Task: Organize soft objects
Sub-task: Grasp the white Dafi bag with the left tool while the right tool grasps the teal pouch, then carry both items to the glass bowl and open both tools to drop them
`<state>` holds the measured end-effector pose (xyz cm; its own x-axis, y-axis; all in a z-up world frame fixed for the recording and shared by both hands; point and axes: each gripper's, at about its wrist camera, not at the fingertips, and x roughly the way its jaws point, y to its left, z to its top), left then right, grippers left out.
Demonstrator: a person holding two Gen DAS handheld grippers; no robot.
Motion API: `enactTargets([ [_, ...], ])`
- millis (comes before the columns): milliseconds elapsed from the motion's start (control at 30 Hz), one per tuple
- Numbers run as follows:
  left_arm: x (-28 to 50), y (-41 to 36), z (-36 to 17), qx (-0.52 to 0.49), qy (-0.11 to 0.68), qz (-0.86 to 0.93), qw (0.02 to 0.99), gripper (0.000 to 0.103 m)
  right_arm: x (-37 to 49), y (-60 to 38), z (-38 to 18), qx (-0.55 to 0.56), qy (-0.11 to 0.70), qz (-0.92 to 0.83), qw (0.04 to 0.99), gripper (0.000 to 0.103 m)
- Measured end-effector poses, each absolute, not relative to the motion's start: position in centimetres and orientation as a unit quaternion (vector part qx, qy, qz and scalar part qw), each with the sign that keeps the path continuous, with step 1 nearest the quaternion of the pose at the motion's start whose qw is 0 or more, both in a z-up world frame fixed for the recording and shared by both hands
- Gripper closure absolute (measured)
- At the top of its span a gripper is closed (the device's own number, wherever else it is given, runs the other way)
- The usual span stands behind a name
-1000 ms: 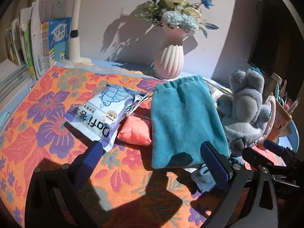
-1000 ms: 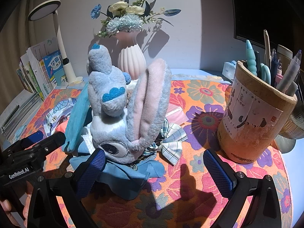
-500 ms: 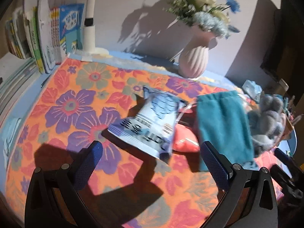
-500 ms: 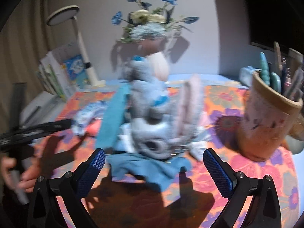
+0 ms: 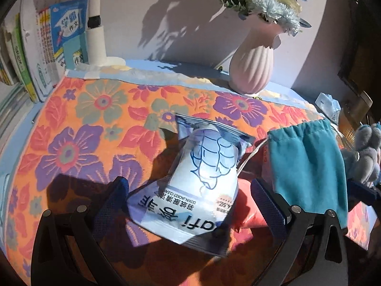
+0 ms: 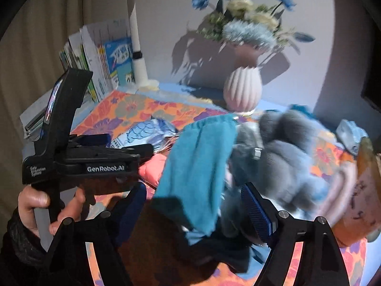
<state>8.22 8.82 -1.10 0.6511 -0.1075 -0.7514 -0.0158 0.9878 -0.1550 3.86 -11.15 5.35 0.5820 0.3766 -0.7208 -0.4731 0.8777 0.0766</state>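
The left claw (image 5: 190,202), spread wide, straddles a wipes packet (image 5: 202,186) on the floral-clothed desk (image 5: 95,124); the right claw (image 6: 197,205), also spread, flanks a teal pouch (image 6: 197,166) beside a grey plush toy (image 6: 285,162).

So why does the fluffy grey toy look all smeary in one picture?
Right wrist view: motion blur smears the grey plush toy, flowers and pen cup. Left wrist view: sharp, with hard sunlight throwing a dark flower shadow on the wall; fisheye bends the edges.
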Motion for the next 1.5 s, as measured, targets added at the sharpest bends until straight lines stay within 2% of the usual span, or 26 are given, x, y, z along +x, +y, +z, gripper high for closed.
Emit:
enactTargets([
  [33,8.3,8.8,-1.2,-0.074,0.418,-0.026,0.905,0.003,4.4,-10.8,4.9,-0.063,0.395,0.233,0.886,0.022],
  [100,8.4,8.8,-1.4,-0.071,0.417,-0.027,0.906,0.021,4.8,-10.0,4.5,-0.074,0.397,0.228,0.886,0.022],
  [200,8.3,9.0,-1.4,-0.089,0.412,-0.048,0.906,0.039,5.2,-9.1,3.8,-0.088,0.398,0.223,0.885,0.022],
  [233,8.0,9.1,-1.2,-0.092,0.405,-0.051,0.908,0.047,5.2,-8.7,3.6,-0.101,0.395,0.215,0.887,0.025],
  [267,7.8,9.1,-1.0,-0.092,0.4,-0.053,0.91,0.05,5.1,-8.4,3.5,-0.113,0.39,0.212,0.889,0.033],
  [300,7.7,9.0,-0.8,-0.093,0.398,-0.053,0.911,0.052,5.0,-8.2,3.4,-0.12,0.385,0.212,0.89,0.055],
  [367,7.3,9.1,-0.5,-0.095,0.395,-0.048,0.913,0.052,5.1,-8.1,3.1,-0.128,0.387,0.211,0.888,0.066],
  [433,6.8,9.3,-0.2,-0.098,0.389,-0.043,0.915,0.053,5.0,-8.4,3.0,-0.122,0.382,0.221,0.889,0.083],
  [467,6.5,9.4,-0.1,-0.101,0.387,-0.041,0.916,0.053,4.9,-8.5,3.1,-0.119,0.378,0.229,0.889,0.087],
  [600,4.8,10.2,0.7,-0.121,0.373,-0.04,0.919,0.054,3.6,-9.9,5.1,-0.089,0.35,0.255,0.897,0.094],
  [733,2.6,10.6,2.2,-0.134,0.353,-0.041,0.925,0.054,2.1,-12.0,7.8,-0.052,0.326,0.286,0.899,0.095],
  [900,0.2,10.3,3.3,-0.134,0.337,-0.041,0.931,0.054,0.2,-14.8,9.2,-0.009,0.348,0.323,0.88,0.095],
  [1000,-0.5,9.6,3.4,-0.134,0.335,-0.043,0.932,0.054,-1.4,-16.1,9.0,-0.01,0.371,0.336,0.866,0.095],
  [1167,-0.7,8.3,2.5,-0.131,0.346,-0.048,0.928,0.054,-3.1,-16.3,5.2,-0.072,0.427,0.314,0.845,0.095],
  [1267,-0.9,7.5,2.5,-0.121,0.352,-0.05,0.927,0.054,-3.0,-15.6,3.1,-0.068,0.457,0.316,0.829,0.09],
  [1300,-1.0,7.3,2.5,-0.115,0.352,-0.05,0.927,0.054,-2.9,-15.3,2.6,-0.06,0.467,0.319,0.823,0.085],
  [1367,-1.3,7.0,2.7,-0.106,0.352,-0.048,0.929,0.054,-2.6,-14.9,2.2,-0.043,0.475,0.323,0.817,0.053],
  [1400,-1.3,6.9,2.8,-0.104,0.352,-0.048,0.929,0.054,-2.4,-14.8,2.2,-0.037,0.475,0.323,0.818,0.029],
  [1433,-1.4,6.9,2.8,-0.104,0.352,-0.049,0.929,0.054,-2.4,-14.6,2.2,-0.032,0.469,0.321,0.822,0.022],
  [1500,-1.5,7.0,2.9,-0.104,0.352,-0.048,0.929,0.054,-2.8,-13.9,2.2,-0.039,0.462,0.329,0.823,0.022],
])
